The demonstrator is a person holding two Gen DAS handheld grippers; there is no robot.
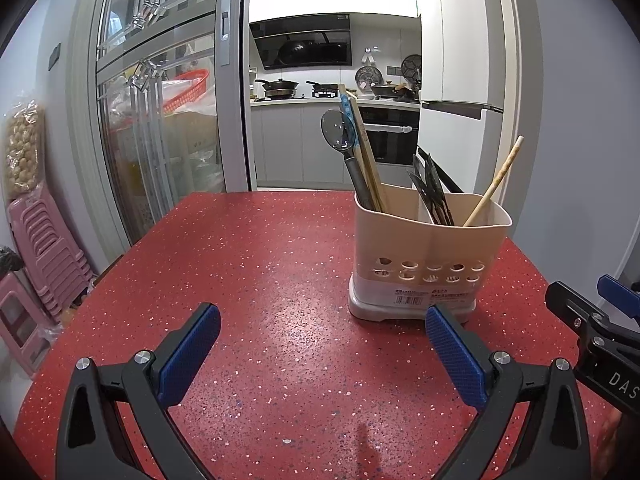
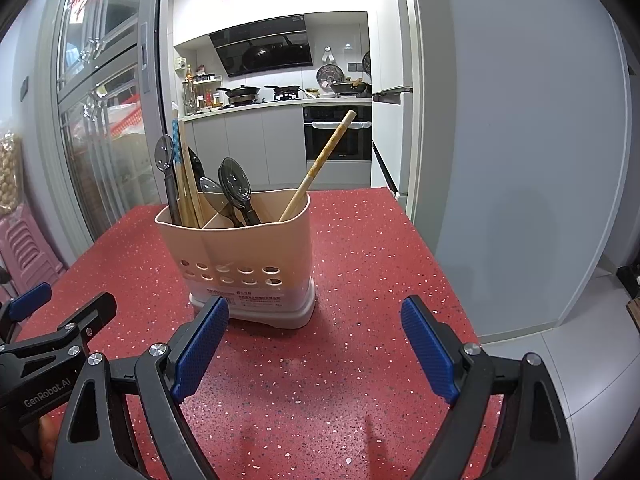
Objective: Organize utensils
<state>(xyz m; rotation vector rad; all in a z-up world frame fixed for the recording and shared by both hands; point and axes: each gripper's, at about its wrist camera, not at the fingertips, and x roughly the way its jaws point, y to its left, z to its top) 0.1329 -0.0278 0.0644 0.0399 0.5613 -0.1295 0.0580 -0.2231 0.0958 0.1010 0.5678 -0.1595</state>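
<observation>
A beige utensil holder [image 1: 424, 256] [image 2: 244, 264] with a divider stands on the red speckled table [image 1: 256, 280] [image 2: 360, 264]. Its left compartment holds a dark spoon [image 1: 335, 130] [image 2: 164, 154], wooden chopsticks [image 1: 366, 152] [image 2: 188, 184] and a blue-handled utensil [image 1: 347, 120]. The right compartment holds dark spoons [image 1: 430, 188] [image 2: 234, 184] and one leaning wooden chopstick [image 1: 498, 178] [image 2: 320, 164]. My left gripper [image 1: 320, 340] is open and empty, just in front and left of the holder. My right gripper [image 2: 316, 336] is open and empty, just in front of the holder.
The right gripper shows at the right edge of the left wrist view [image 1: 600, 320]; the left gripper shows at the left edge of the right wrist view [image 2: 52, 328]. Pink stools [image 1: 36, 248] stand left of the table. A glass sliding door [image 1: 160, 100] and kitchen lie behind.
</observation>
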